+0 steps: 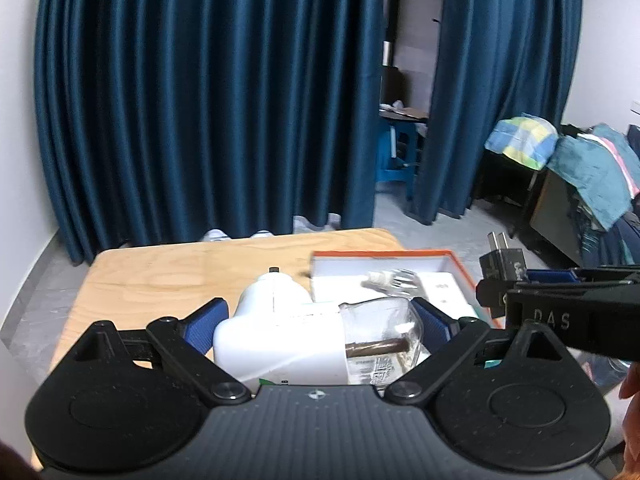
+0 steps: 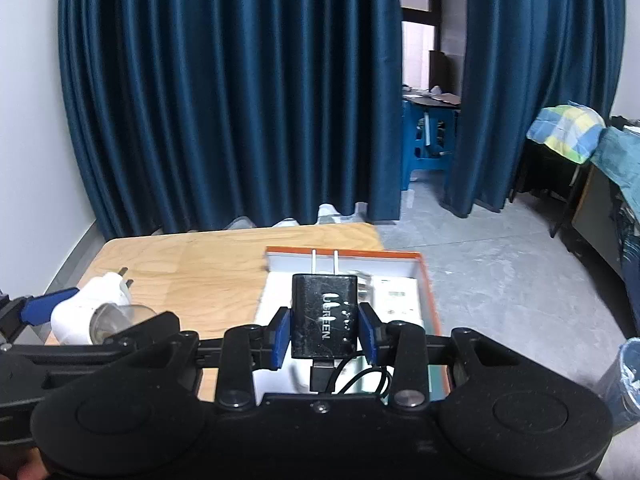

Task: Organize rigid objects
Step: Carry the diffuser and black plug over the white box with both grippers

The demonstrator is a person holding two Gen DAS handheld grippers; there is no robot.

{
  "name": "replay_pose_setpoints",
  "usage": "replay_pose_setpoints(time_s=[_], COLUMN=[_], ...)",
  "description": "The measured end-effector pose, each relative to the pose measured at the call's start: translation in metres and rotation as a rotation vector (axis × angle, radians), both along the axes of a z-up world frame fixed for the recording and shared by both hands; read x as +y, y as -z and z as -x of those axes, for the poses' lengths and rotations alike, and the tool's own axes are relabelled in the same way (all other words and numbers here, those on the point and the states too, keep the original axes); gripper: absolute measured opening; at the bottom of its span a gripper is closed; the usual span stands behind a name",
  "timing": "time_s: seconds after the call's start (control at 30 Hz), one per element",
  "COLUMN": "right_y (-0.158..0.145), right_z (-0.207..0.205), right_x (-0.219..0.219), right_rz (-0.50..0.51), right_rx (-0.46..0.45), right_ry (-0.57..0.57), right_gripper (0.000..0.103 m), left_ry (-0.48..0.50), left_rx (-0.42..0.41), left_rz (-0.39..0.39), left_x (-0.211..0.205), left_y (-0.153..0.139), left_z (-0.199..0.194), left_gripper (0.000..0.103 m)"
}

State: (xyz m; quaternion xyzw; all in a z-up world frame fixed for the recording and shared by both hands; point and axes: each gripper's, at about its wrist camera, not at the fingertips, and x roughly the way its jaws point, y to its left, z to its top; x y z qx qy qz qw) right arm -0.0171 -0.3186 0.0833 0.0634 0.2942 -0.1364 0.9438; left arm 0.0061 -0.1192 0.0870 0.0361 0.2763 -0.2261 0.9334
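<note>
The right gripper is clamping a black UGREEN charger between its blue pads, prongs pointing away from the holder, a black cable hanging from its near end. It is hovering above an open orange-rimmed box sitting near the wooden table's right edge. The left gripper is gripping a white plug adapter partly sheathed in clear plastic wrap, raised over the table beside the box. Blue curtains are hanging behind.

Glossy black plastic charger, metal prongs; matt wooden table.
</note>
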Motion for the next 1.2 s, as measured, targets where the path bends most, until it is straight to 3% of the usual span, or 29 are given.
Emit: replay_pose_setpoints(time_s=[0.33, 1.2], right_y=[0.003, 0.015], right_z=[0.032, 0.031], right_x=[-0.027, -0.051], right_rz=[-0.025, -0.085], right_rx=[-0.010, 0.012], right_ry=[0.025, 0.039], right_gripper=[0.044, 0.044], left_ry=[0.030, 0.077], left_rx=[0.010, 0.044], left_rz=[-0.012, -0.037], left_x=[-0.022, -0.043], left_y=[0.005, 0.020], left_z=[0.014, 0.015], left_gripper=[0.099, 0.099])
